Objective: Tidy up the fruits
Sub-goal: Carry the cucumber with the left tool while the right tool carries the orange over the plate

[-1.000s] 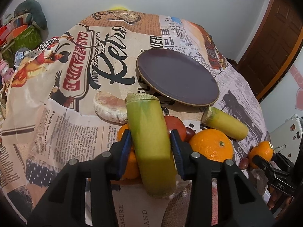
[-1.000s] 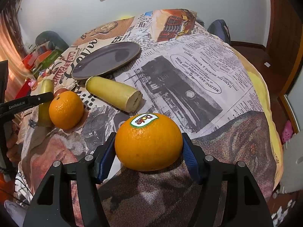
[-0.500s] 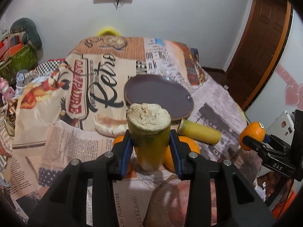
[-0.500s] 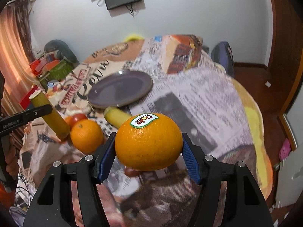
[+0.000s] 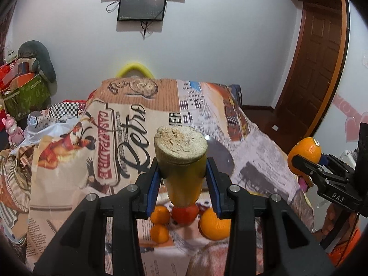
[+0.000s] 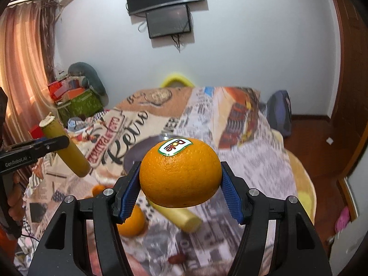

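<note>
My left gripper point(image 5: 182, 179) is shut on a yellow-green cut stalk piece point(image 5: 181, 161), held high above the table with its cut end toward the camera; it also shows in the right wrist view point(image 6: 65, 148). My right gripper point(image 6: 180, 184) is shut on a large orange with a Dole sticker point(image 6: 180, 172), lifted well above the table; it also shows at the right of the left wrist view point(image 5: 303, 155). The dark purple plate point(image 5: 220, 154) lies mid-table, mostly hidden behind the held fruit in both views.
On the newspaper-print tablecloth point(image 5: 253, 147) below lie two small oranges point(image 5: 159, 224), a red fruit point(image 5: 185, 215), a big orange point(image 5: 215, 224) and a second stalk piece point(image 6: 181, 217). Boxes and clutter point(image 5: 23, 92) stand at the left. A wooden door point(image 5: 322, 69) is at the right.
Both grippers have risen well above the table with their fruit and tilted up, so the wall and screens show. The stalk has swung end-on to the left camera.
</note>
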The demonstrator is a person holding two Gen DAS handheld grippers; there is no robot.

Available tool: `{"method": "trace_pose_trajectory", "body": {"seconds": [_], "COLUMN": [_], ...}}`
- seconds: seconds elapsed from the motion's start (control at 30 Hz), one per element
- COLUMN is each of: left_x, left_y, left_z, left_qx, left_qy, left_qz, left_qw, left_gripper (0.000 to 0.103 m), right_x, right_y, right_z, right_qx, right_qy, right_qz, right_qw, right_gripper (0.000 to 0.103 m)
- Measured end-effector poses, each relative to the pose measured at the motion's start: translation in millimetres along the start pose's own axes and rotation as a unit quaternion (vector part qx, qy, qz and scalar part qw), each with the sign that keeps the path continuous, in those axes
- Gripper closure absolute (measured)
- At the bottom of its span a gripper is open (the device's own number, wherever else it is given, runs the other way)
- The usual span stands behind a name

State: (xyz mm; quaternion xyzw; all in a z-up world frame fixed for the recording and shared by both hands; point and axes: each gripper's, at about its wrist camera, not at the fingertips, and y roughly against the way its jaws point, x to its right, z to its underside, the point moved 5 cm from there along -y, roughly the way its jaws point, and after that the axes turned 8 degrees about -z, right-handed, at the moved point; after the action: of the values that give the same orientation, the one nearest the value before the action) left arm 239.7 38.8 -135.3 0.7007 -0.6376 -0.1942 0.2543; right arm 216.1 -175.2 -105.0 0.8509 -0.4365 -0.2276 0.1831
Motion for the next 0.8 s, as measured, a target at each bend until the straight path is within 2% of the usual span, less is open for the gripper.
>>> {"method": "trace_pose_trajectory", "body": {"seconds": [0.2, 0.43, 0.6, 0.8], "left_x": [-0.2, 9.4, 16.7, 19.2], "left_y": [-13.6, -32.2, -61.4, -102.0], "left_z": [-17.0, -30.2, -30.5, -20.1], "left_qx": [0.005, 0.008, -0.017, -0.058], "left_qy": [-0.006, -0.019, -0.033, -0.039], "left_qz": [0.0, 0.007, 0.015, 0.019], "left_qw": [1.0, 0.9998, 0.9992, 0.9974], "left_gripper": [0.065, 0.065, 0.065, 0.065], "right_x": [-5.2, -5.0, -0.7, 9.5], "right_y": [-11.8, -40.2, -64.0, -99.7], "right_z": [-21.9, -37.4, -40.3, -32.9], "right_qx": [0.02, 0.019, 0.011, -0.023], "right_qy": [0.017, 0.035, 0.038, 0.048], "right_qz": [-0.001, -0.005, -0.008, 0.001], "right_qw": [1.0, 0.999, 0.999, 0.999], "right_gripper": [0.041, 0.041, 0.041, 0.041]}}
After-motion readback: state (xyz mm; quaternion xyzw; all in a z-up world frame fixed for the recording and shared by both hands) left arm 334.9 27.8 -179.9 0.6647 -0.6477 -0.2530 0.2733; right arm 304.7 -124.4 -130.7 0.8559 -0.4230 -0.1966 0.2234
